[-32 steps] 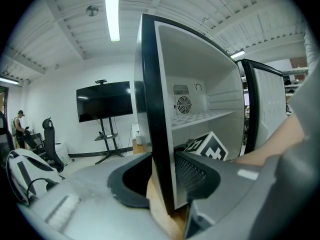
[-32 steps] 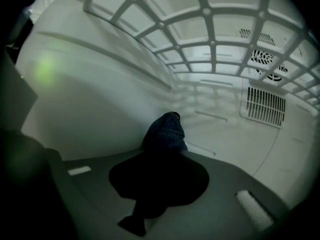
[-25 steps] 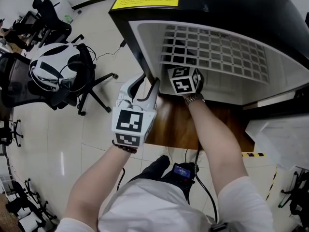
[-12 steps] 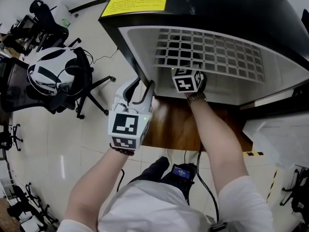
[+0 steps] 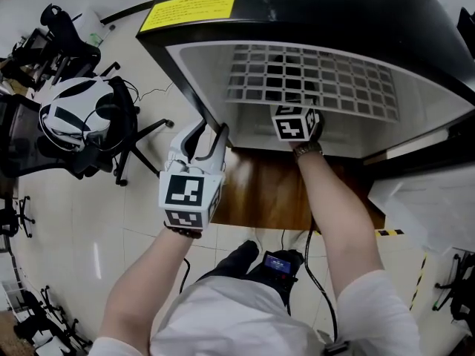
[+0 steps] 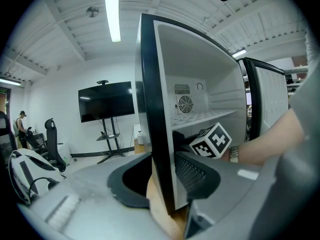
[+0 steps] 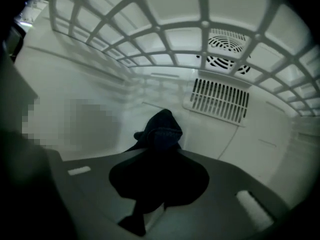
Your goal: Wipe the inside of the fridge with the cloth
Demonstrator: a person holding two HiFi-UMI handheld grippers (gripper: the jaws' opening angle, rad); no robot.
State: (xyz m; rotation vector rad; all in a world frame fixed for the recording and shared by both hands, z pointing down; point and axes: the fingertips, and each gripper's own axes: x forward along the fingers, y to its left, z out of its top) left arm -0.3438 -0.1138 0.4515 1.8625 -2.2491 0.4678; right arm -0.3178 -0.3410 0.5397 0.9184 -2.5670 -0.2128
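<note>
Cloth [image 7: 162,126] in right tool [image 7: 160,153] inside fridge [image 5: 194,67], beneath shelf [image 5: 312,80]

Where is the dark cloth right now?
In the right gripper view the cloth is pinched by the right gripper, inside the fridge, under the wire shelf, near the slotted vent.

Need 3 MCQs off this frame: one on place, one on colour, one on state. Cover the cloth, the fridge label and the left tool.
1. Where is the cloth?
A) on the floor
B) in the right tool, inside the fridge under the wire shelf
C) on top of the fridge

2. What colour is the label on the fridge top?
A) red
B) yellow
C) green

3. How do the left tool's jaws stand?
A) closed on nothing, in mid-air
B) on the cloth
C) clamped astride the fridge's side wall

1 B: the right gripper view shows the dark cloth pinched beneath the shelf grid.
2 B: the head view shows it yellow.
3 C: the left gripper view shows the wall between both jaws.
</note>
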